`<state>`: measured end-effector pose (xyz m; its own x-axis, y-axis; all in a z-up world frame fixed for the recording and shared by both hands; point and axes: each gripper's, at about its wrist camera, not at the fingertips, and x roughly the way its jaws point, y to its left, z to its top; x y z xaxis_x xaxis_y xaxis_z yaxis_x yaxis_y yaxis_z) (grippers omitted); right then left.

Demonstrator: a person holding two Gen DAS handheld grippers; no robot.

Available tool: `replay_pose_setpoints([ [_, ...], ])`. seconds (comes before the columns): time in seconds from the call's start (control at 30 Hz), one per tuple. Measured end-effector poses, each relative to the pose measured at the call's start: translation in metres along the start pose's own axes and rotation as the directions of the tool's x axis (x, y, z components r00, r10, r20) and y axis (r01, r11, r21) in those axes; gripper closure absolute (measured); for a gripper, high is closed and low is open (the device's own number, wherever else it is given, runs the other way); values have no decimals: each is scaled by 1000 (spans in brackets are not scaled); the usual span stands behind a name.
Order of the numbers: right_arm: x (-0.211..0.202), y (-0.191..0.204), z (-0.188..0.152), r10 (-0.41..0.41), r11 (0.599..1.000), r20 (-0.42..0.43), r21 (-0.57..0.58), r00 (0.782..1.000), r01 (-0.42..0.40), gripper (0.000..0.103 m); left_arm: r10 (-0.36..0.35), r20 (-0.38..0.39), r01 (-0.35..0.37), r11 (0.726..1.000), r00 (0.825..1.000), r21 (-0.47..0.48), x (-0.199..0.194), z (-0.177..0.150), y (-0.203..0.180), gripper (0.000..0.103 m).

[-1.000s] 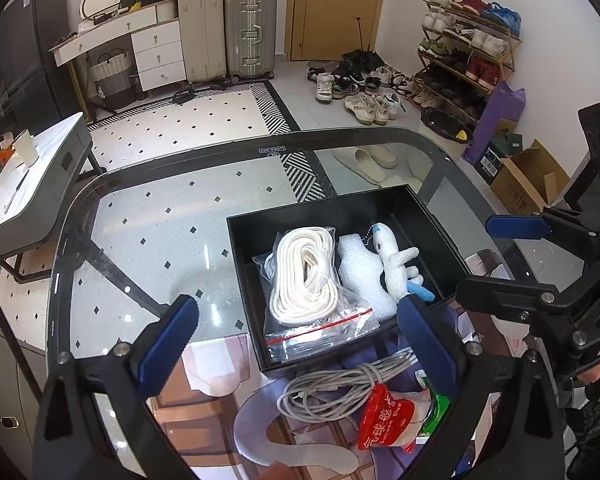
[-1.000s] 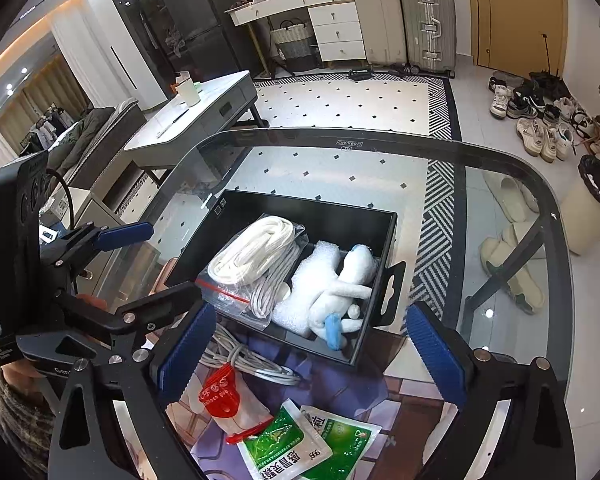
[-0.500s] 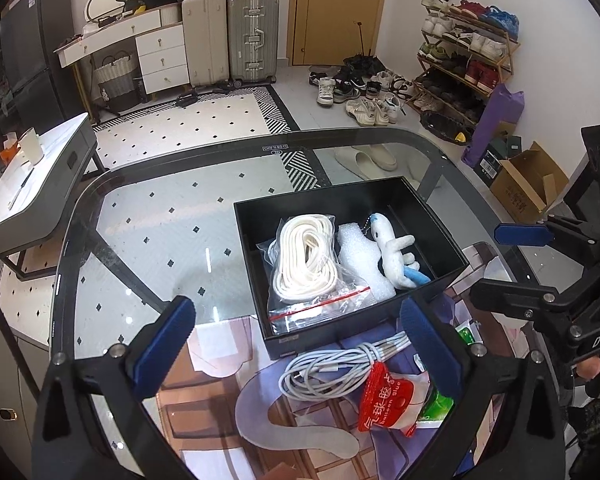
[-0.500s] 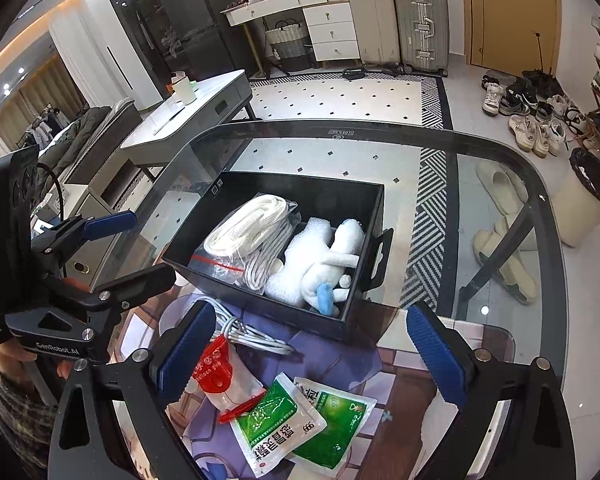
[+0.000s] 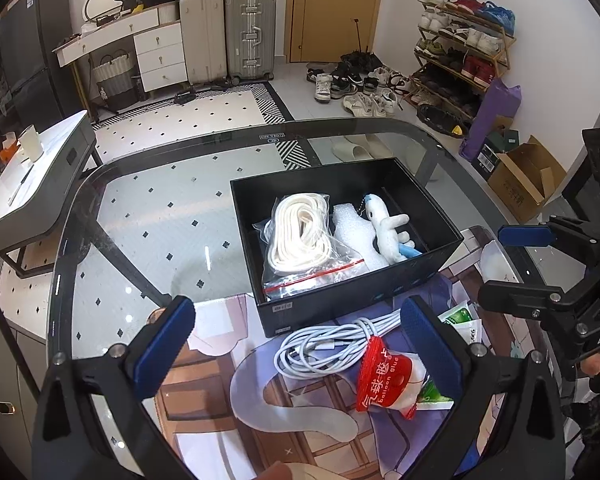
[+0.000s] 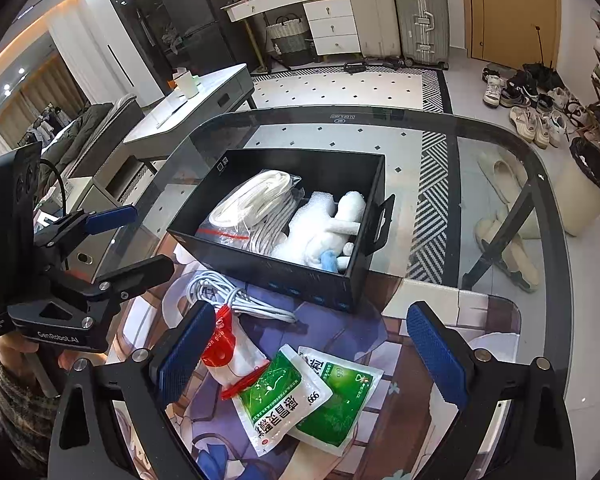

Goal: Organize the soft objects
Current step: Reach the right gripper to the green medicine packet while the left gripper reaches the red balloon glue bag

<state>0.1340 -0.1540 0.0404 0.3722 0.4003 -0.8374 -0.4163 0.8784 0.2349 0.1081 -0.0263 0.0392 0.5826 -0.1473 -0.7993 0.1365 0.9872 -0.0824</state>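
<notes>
I have both grippers spread wide and empty. My left gripper (image 5: 296, 344) hangs over the cable coil (image 5: 324, 350), which lies on the mat just short of the box (image 5: 352, 304); the coil's long axis runs roughly across the opening, toward the right finger. The glue bag (image 5: 384, 380) overlaps the coil's near right end and sits by that finger. My right gripper (image 6: 312, 344) hangs over the two green sachets (image 6: 300, 396), with the glue bag at its left finger. Judgement: left is nearer the coil, right nearer the sachets. The box already holds bagged rope (image 5: 300, 236), foam and a plush (image 5: 388, 228); little free floor shows. The surface (image 5: 160, 232) left of the box is open.
</notes>
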Motion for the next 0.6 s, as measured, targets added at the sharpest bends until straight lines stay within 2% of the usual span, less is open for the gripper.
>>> replay_pose_setpoints([
  [0.6, 5, 0, -24, 7, 1000, -35, 6, 999, -7, 5, -20, -24, 20, 1000, 1000, -17, 4, -20, 0, 0],
])
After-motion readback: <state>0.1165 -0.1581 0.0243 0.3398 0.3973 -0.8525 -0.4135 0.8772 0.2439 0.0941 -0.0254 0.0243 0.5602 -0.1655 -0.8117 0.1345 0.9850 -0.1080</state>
